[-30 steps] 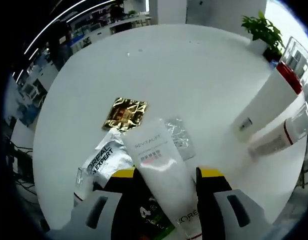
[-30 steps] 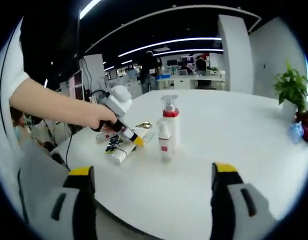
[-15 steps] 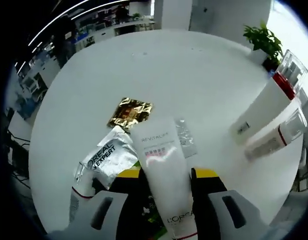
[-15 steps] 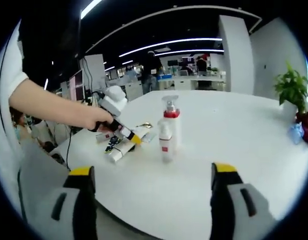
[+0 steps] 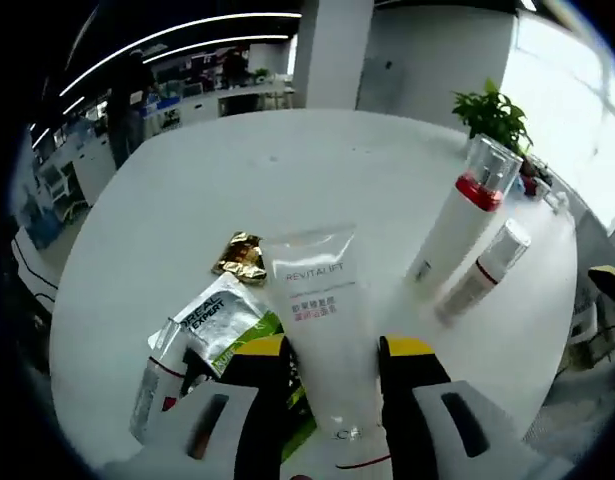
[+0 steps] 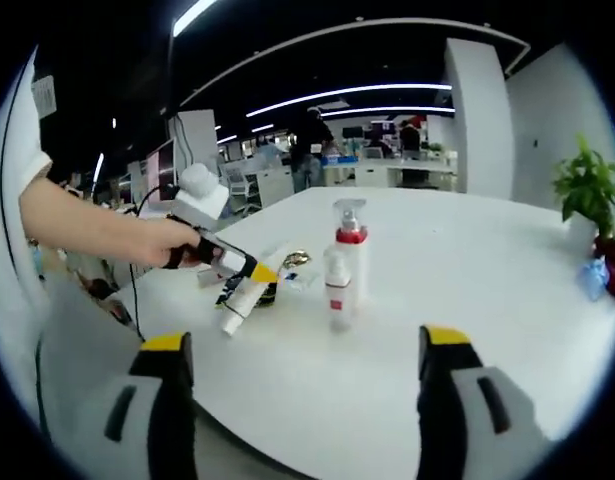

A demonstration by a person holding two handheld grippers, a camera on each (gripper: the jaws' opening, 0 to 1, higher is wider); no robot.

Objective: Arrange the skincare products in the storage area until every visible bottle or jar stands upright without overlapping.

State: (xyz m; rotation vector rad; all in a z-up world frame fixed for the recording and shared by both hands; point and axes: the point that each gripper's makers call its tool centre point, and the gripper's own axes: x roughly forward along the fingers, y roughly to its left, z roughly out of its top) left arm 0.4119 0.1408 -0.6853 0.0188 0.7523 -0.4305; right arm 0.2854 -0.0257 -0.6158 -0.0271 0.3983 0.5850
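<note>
1. In the left gripper view, the left gripper (image 5: 332, 365) is clamped on a white Revitalift tube (image 5: 322, 330), its two yellow-tipped jaws pressing the tube's sides from 9 and 3 o'clock.
2. The tube's long axis runs from 6 to 12 o'clock along the jaws. Its flat crimped end points to 12 o'clock, and its lower end with a red band sits down between the jaws at 6 o'clock.
3. About half of the tube reaches past the fingertips (image 5: 262, 350); its printed face is turned toward the camera.
4. At 9 o'clock from the tube a silver sachet (image 5: 219, 320) lies flat on the round white table (image 5: 287, 180). A gold foil sachet (image 5: 240, 257) lies just beyond it, toward 11 o'clock.
5. At 8 o'clock a clear tube with a red band (image 5: 155, 385) lies on its side beside the jaw.
6. At 2 o'clock two products stand upright and just beside each other: a tall white pump bottle with a red collar (image 5: 457, 230) and a smaller white bottle (image 5: 479, 275).
7. A potted plant (image 5: 492, 110) stands at the table's far edge near 1 o'clock.
8. In the right gripper view, the right gripper (image 6: 302, 400) is spread wide with nothing between its jaws, above the near table edge.
9. There a hand (image 6: 162, 243) at 9 o'clock holds the left gripper, with the white tube tilted, its end low toward 7 o'clock near the tabletop.
</note>
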